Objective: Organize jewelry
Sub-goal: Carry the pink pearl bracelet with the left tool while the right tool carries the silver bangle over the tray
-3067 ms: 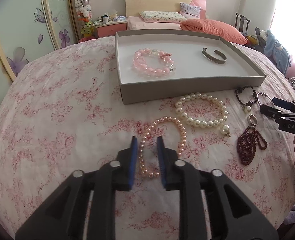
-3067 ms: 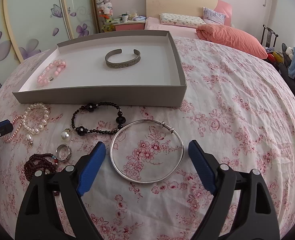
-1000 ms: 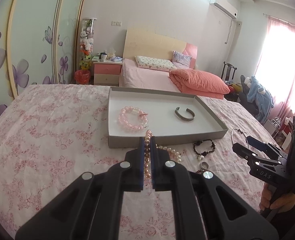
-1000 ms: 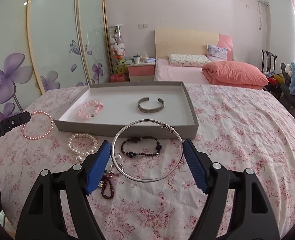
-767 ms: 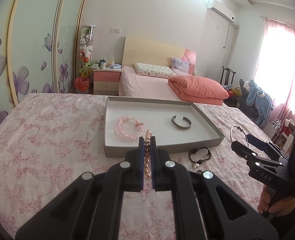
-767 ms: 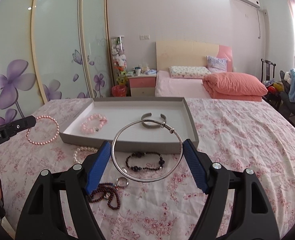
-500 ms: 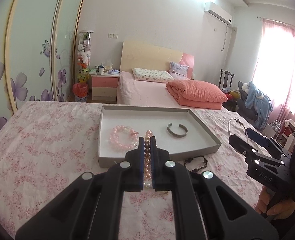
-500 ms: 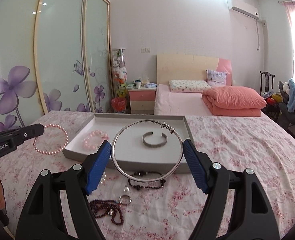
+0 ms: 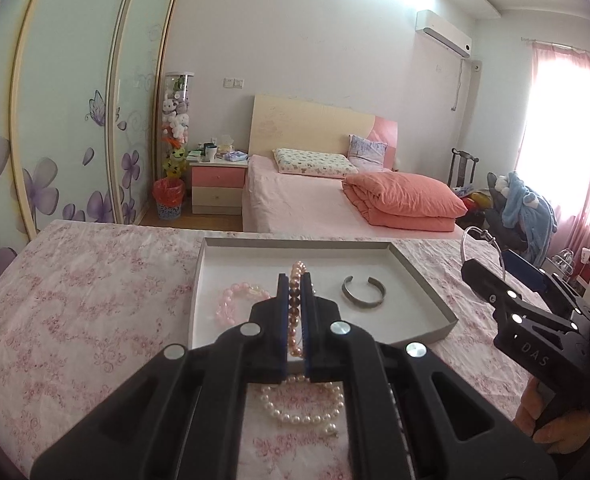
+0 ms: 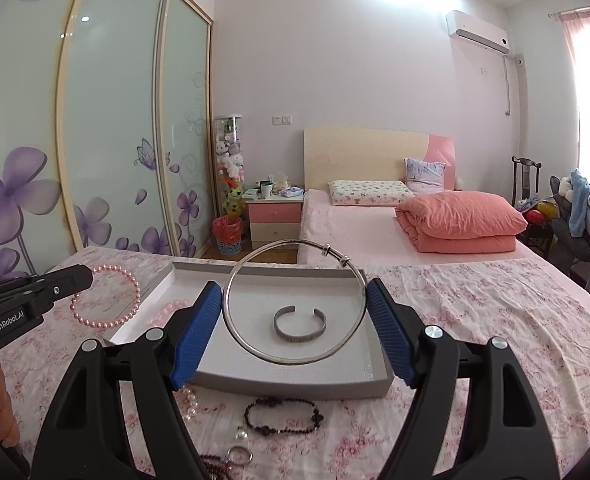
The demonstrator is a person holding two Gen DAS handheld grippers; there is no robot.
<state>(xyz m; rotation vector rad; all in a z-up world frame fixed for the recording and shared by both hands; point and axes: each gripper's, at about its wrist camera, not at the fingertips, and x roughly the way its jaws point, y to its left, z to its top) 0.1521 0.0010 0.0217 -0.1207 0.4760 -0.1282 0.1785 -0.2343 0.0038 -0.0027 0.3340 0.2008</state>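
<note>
My left gripper [image 9: 294, 320] is shut on a pink pearl bracelet [image 9: 295, 300] and holds it up in front of the grey tray [image 9: 419, 276]. In the right wrist view the bracelet [image 10: 107, 300] hangs from that gripper [image 10: 83, 278] left of the tray [image 10: 295, 384]. My right gripper [image 10: 295, 320] is shut on a thin silver bangle [image 10: 295, 356], held above the tray's near side. The bangle [image 9: 479, 240] also shows in the left wrist view. In the tray lie a pink bead bracelet [image 9: 231, 300] and a silver cuff [image 10: 299, 326].
On the floral cloth before the tray lie a white pearl bracelet [image 9: 303, 404], a black bead bracelet [image 10: 283, 414], a ring [image 10: 239, 456] and dark red beads [image 10: 215, 466]. A bed [image 10: 375, 224] and wardrobe doors [image 10: 107, 120] stand behind.
Both grippers have risen and moved forward toward the tray, carrying the pink pearl bracelet and the silver bangle. The tray looks nearer and lower in both views.
</note>
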